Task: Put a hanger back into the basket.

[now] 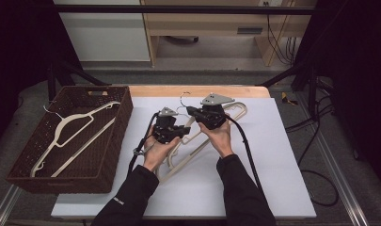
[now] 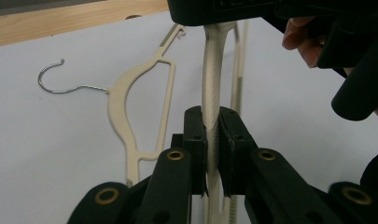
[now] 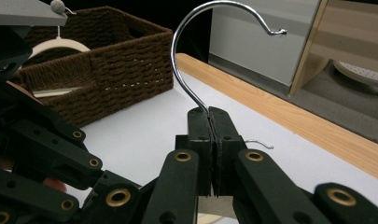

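While one cream hanger [image 1: 73, 136] already lies in the brown woven basket [image 1: 19, 162] at the table's left, high view puts both grippers mid-table over the white mat [image 1: 282, 165], sharing a second hanger, the held hanger [image 1: 190, 148]; more cream hangers lie under and behind them, so I'd judge the job partly done, with this one yet to go across to the basket and at least one more left. Left gripper [image 2: 211, 140] view: jaws clamped on the held hanger's flat plastic arm [image 2: 212, 88], matte cream, fine ribbed grip strip along one edge; a spare hanger [image 2: 130, 107] lies flat on the mat, thin wire hook, curved shoulders. Right gripper [image 3: 210, 126] view: jaws pressed together on the base of the chrome hook [image 3: 196, 60], a smooth round wire rising from the jaws; coarse rope-weave basket wall beyond, pale wood table edge [image 3: 289, 116] to the right.
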Tool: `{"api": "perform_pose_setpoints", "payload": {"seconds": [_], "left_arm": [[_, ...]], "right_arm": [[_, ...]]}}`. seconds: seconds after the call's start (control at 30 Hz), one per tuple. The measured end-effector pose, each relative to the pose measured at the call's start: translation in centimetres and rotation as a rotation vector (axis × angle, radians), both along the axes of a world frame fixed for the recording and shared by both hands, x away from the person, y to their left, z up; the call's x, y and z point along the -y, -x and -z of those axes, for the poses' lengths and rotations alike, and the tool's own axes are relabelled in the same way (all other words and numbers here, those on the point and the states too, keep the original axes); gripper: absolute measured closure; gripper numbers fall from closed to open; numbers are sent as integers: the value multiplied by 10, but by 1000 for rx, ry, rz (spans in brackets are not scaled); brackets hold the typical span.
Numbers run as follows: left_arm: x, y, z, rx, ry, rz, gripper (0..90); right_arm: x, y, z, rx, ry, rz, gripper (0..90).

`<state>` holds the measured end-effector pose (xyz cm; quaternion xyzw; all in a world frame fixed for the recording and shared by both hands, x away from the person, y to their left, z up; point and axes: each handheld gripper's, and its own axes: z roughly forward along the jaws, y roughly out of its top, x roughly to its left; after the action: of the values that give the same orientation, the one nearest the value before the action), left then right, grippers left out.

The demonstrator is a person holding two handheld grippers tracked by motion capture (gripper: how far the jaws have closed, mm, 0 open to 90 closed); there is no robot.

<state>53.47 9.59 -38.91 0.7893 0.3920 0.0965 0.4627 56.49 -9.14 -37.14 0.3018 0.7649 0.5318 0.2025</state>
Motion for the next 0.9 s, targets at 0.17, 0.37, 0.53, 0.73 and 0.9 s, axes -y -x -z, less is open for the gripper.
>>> {"api": "perform_pose_setpoints", "payload": {"seconds": [0.17, 0.37, 0.53, 0.73, 0.9], "left_arm": [[-4, 8, -8, 51, -9, -8, 863], [-5, 20, -16, 85, -23, 17, 865], [-12, 25, -23, 109, -22, 17, 864], [-21, 32, -34, 139, -36, 21, 865], [-32, 39, -51, 166, -29, 21, 864]], "right_arm": [[4, 10, -10, 14, -13, -8, 881], [5, 26, -19, 39, -17, -7, 786], [22, 46, -27, 56, -65, 8, 646], [55, 73, -27, 46, -125, 27, 440], [83, 93, -20, 34, -100, 97, 246]]}}
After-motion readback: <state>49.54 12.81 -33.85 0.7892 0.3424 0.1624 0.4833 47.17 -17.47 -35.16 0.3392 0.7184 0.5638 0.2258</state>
